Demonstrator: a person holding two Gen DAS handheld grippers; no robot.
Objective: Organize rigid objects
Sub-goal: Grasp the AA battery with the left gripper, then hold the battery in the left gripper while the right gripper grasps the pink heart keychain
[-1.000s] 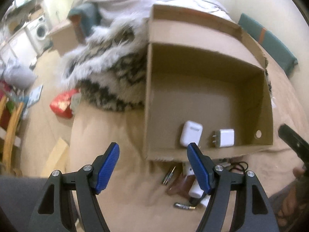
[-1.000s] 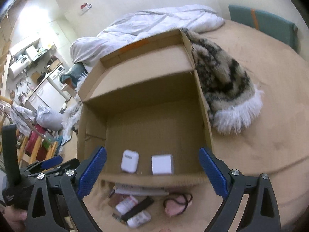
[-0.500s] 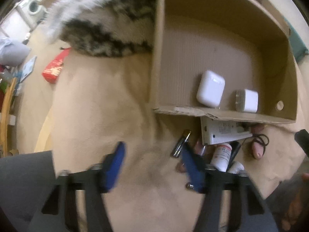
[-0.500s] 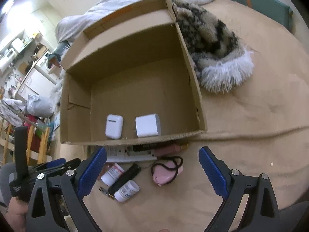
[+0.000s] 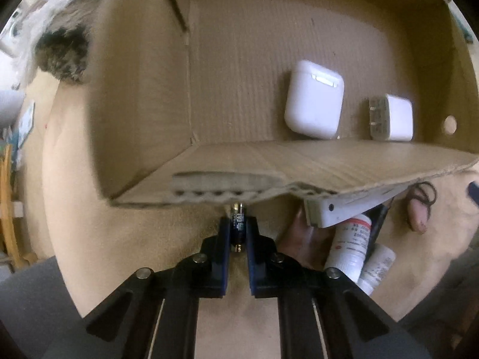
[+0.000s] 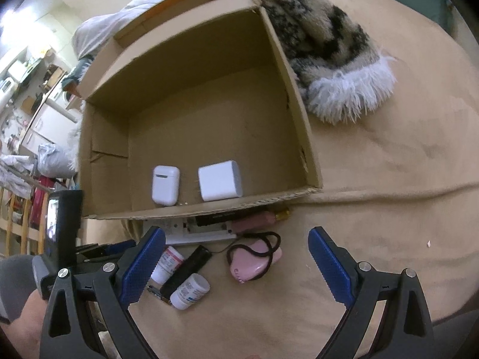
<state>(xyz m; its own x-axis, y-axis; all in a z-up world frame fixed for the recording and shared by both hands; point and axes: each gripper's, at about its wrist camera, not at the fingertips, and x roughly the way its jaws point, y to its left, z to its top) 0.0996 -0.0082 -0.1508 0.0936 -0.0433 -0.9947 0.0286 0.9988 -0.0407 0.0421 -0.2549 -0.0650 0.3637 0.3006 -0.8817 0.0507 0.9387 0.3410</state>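
The left gripper points straight down at the tan bed cover, its jaws having just been closing and now clamped together on one small battery that lies right against the near wall of the single cardboard box. The right gripper hangs over the loose pile with its jaws wide apart and nothing between them. Inside the box, along its near wall, sit two white things: one earbud case and one charger cube, side by side but not touching. In front of the box lie two white pill bottles, one black bar, one pink case with a dark hair tie looped over it, and one white flat device tucked under the box edge. One shaggy black-and-white throw rests against the box's right wall.
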